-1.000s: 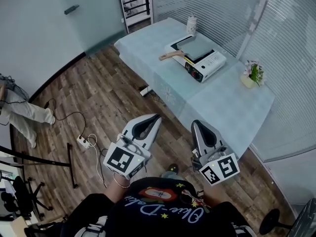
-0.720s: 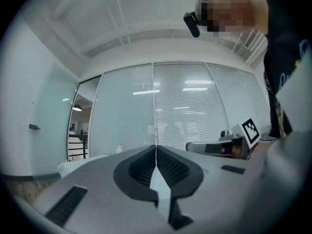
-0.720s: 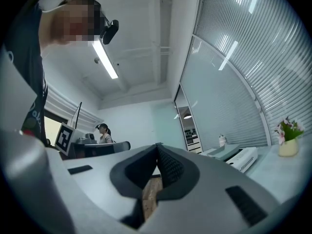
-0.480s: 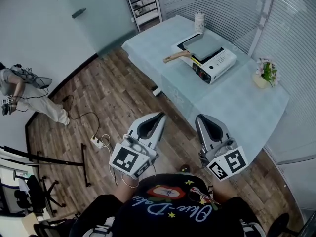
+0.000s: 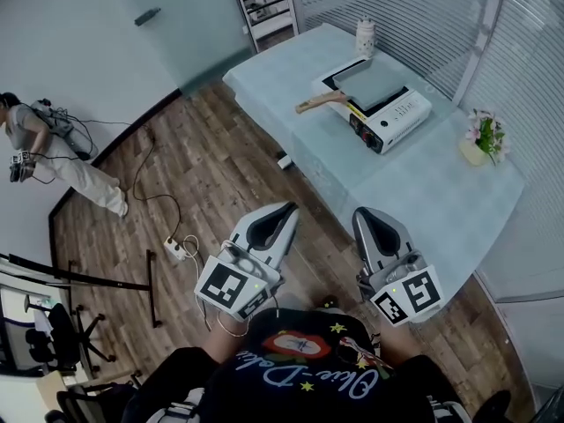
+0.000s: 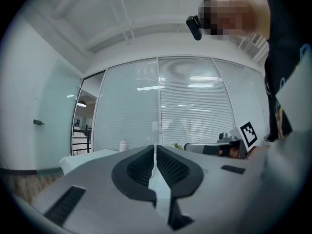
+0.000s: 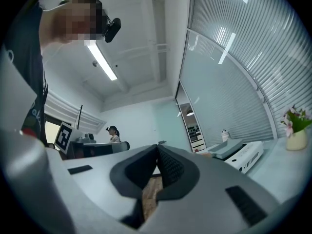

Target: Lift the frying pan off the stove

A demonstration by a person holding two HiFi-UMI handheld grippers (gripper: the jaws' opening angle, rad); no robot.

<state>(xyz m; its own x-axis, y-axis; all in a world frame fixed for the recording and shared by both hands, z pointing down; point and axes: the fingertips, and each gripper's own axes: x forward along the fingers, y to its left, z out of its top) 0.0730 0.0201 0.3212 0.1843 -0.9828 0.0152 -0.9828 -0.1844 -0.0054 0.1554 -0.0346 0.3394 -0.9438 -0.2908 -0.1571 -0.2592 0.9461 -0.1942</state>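
A square grey frying pan (image 5: 368,81) with a wooden handle (image 5: 319,104) rests on a white portable stove (image 5: 394,118) on the pale table (image 5: 441,192), far ahead of me. From the right gripper view the pan (image 7: 229,149) and stove (image 7: 248,156) show low at the right. My left gripper (image 5: 288,210) and right gripper (image 5: 360,215) are held close to my body above the wooden floor, well short of the table. Both are shut with nothing between their jaws. The left gripper view (image 6: 155,150) looks toward glass walls, with the table (image 6: 83,160) at its left.
A white patterned cup (image 5: 366,38) stands behind the stove, and a small flower pot (image 5: 481,141) sits at the table's right. A power strip with cables (image 5: 181,248) lies on the floor at my left. A person (image 5: 53,152) stands far left by the wall. Glass partitions enclose the table.
My view has shifted so the table and stove sit slightly further right and lower. The person at the far left has come more into view. Both grippers stay shut near my body.
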